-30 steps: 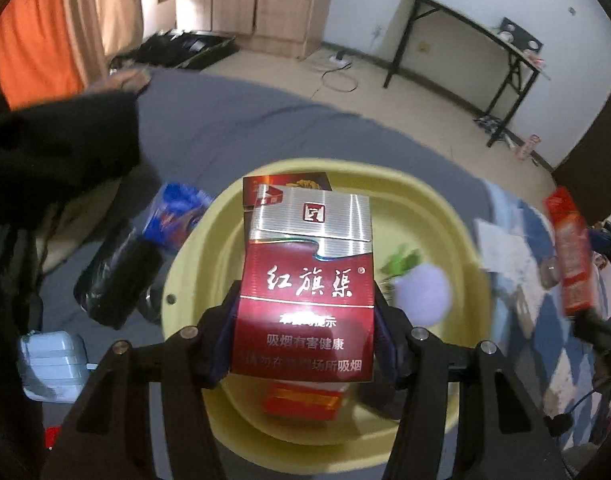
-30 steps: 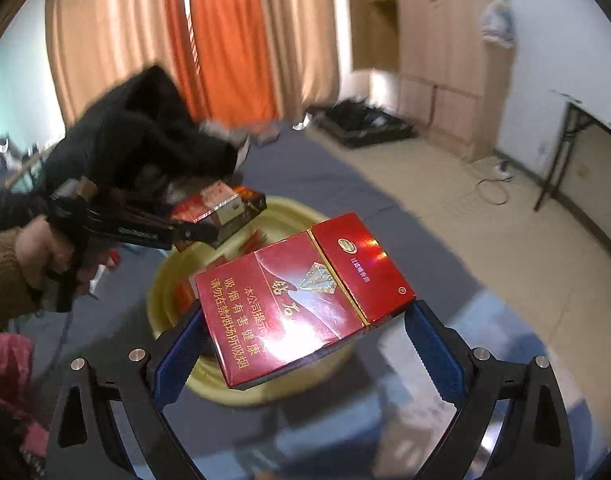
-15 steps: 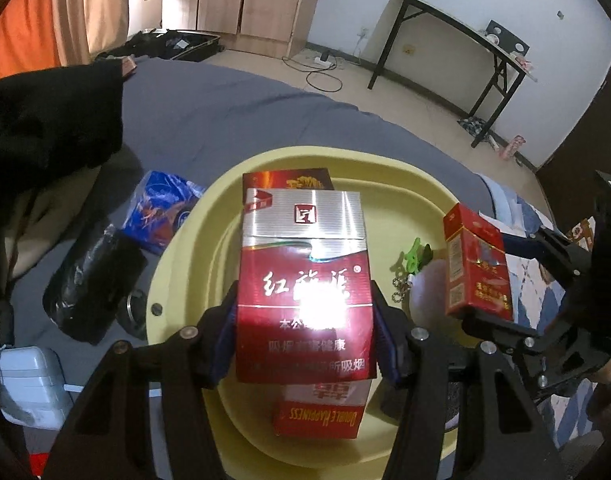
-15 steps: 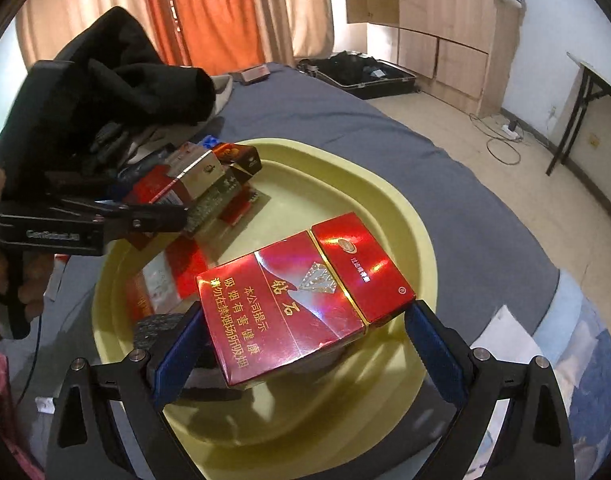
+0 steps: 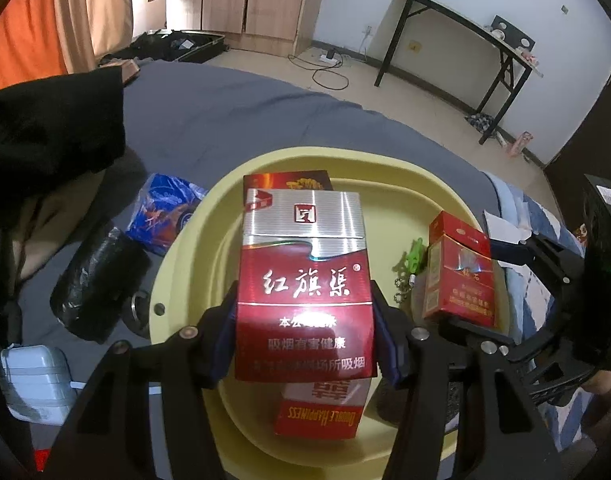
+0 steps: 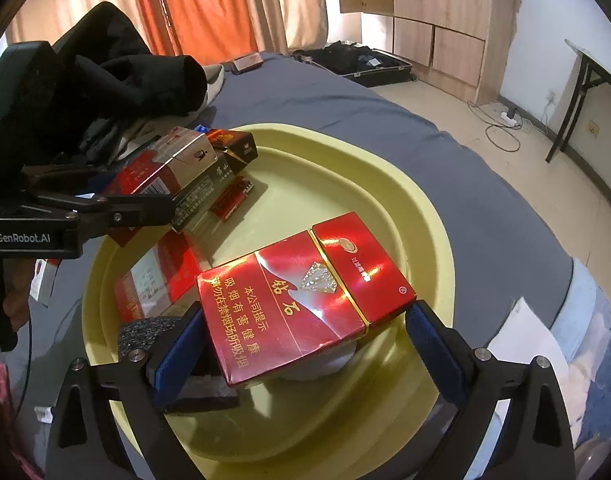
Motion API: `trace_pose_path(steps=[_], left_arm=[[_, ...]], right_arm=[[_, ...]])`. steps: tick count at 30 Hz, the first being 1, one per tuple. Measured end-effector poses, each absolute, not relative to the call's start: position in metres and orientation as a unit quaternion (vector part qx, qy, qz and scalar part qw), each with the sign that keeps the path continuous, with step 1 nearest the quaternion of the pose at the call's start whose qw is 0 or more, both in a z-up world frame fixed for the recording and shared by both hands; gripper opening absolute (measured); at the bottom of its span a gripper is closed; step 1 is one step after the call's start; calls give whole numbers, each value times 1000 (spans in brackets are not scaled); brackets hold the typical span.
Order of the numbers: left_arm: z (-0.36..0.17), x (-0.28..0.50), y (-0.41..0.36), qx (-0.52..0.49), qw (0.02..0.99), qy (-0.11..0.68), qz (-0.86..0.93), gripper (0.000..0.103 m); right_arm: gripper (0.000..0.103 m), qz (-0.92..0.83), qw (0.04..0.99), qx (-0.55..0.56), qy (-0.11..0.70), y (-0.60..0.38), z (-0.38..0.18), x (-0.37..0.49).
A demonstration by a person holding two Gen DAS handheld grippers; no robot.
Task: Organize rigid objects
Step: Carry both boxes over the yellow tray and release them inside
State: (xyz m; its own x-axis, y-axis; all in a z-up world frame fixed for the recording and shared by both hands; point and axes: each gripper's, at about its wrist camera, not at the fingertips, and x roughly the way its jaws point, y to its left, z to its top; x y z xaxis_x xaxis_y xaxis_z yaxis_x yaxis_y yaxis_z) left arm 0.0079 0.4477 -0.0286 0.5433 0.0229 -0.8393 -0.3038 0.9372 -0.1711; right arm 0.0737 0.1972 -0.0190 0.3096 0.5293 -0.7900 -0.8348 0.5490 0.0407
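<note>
My left gripper is shut on a red and silver cigarette pack, held upright over the yellow basin. A darker red pack lies against its back. In the right wrist view the same gripper reaches in from the left with that pack. My right gripper is shut on a glossy red pack with a diamond print, low over the basin. The left wrist view shows the right gripper and its pack at the basin's right side.
In the basin lie a Double Happiness pack, a red lighter, a black foam block and a green keychain. A black roll, a blue packet and a white charger lie left of it on the grey bed.
My right gripper has come down and in over the basin with its red pack and now shows in the left wrist view. The left gripper has barely moved.
</note>
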Motion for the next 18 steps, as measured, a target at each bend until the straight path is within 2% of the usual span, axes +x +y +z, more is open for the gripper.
trace_pose_path(steps=[4, 6, 8, 11, 17, 18], left_arm=[[-30, 8, 449, -149, 865, 469, 99, 59], [-29, 7, 449, -152, 866, 466, 102, 64], [-28, 6, 448, -158, 868, 460, 99, 65], [-29, 5, 448, -161, 866, 463, 95, 58], [-8, -3, 440, -148, 883, 435, 99, 58], [-3, -3, 438, -145, 883, 434, 102, 61]], right_arm=[[100, 427, 788, -197, 397, 201, -21, 72], [100, 424, 788, -199, 398, 204, -22, 71], [100, 421, 790, -200, 398, 205, -22, 70], [99, 423, 791, -200, 394, 205, -23, 67], [101, 427, 795, -193, 385, 199, -17, 60], [102, 427, 794, -189, 390, 197, -15, 59]])
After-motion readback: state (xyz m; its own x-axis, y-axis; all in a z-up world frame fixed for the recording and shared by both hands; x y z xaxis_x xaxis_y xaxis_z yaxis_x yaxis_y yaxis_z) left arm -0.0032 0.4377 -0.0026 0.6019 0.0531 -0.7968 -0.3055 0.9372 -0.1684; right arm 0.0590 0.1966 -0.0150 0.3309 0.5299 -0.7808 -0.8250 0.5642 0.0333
